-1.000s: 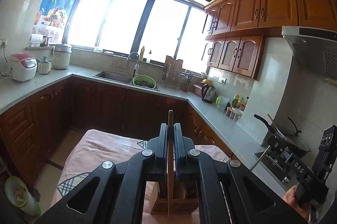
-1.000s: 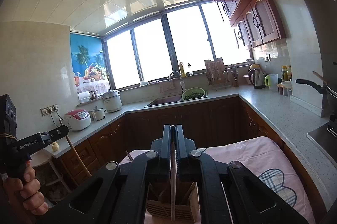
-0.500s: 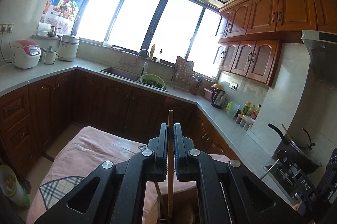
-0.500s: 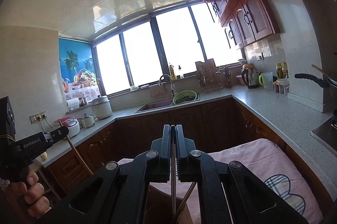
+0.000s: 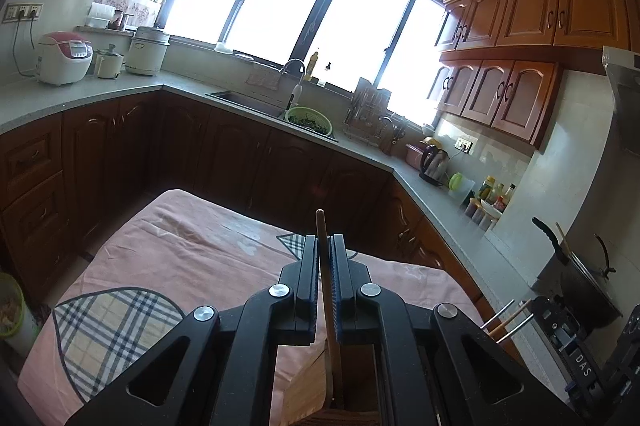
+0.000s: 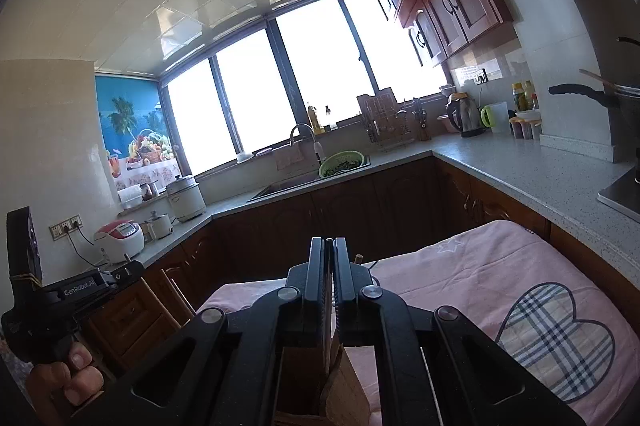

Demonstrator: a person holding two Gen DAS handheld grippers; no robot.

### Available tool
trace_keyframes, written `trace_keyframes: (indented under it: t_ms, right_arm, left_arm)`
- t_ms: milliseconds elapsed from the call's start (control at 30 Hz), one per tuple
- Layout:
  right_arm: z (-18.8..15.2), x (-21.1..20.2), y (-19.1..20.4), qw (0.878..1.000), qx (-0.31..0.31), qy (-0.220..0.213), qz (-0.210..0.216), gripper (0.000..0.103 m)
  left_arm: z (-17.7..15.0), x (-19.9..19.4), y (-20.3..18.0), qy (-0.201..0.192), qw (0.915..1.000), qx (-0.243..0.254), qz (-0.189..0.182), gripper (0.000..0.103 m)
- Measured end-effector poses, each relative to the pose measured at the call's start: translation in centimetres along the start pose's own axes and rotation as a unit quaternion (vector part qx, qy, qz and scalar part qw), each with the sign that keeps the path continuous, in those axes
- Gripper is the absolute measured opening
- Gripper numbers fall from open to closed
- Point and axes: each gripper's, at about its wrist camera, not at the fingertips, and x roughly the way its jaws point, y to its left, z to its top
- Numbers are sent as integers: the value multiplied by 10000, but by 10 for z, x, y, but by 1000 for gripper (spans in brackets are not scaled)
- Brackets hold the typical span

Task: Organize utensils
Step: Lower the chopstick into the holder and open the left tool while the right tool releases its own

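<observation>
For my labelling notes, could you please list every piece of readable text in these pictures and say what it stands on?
"GenRobot.AI": on the black left tool, seen from the right wrist.
"DAS": on the black right tool, seen from the left wrist.
White rice cooker with red lid: panel too small to read.

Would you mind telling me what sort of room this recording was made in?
A home kitchen, most likely: a sink with a tap sits under the window, wooden cabinets line the wall, and a rice cooker and kettle stand on the counter.
</observation>
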Motion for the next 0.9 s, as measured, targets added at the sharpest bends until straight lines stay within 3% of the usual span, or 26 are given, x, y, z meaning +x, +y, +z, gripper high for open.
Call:
trace_keyframes:
  t_ms: [233, 633, 700, 767, 833, 900]
  right_arm:
    - [-8, 12, 2, 9994, -30, 337, 70, 4]
    - [-6, 16, -2, 9987, 28, 516, 33, 4]
    - [-5, 17, -2, 9982, 39, 595, 69, 9]
    - [-4, 17, -2, 9979, 58, 644, 106, 11]
    - [-2, 14, -3, 9978, 86, 640, 135, 20]
    - [1, 7, -5, 9981, 125, 571, 174, 49]
  left_arm:
    - [3, 5, -1, 345, 9991, 244, -54, 4]
    - [17, 6, 2, 406, 9988, 284, 5, 5]
    - [16, 6, 3, 456, 9986, 277, -8, 5]
    - [14, 6, 4, 543, 9982, 252, -22, 12]
    - [14, 3, 7, 544, 9983, 211, 53, 45]
    - [12, -5, 8, 446, 9988, 146, 120, 63]
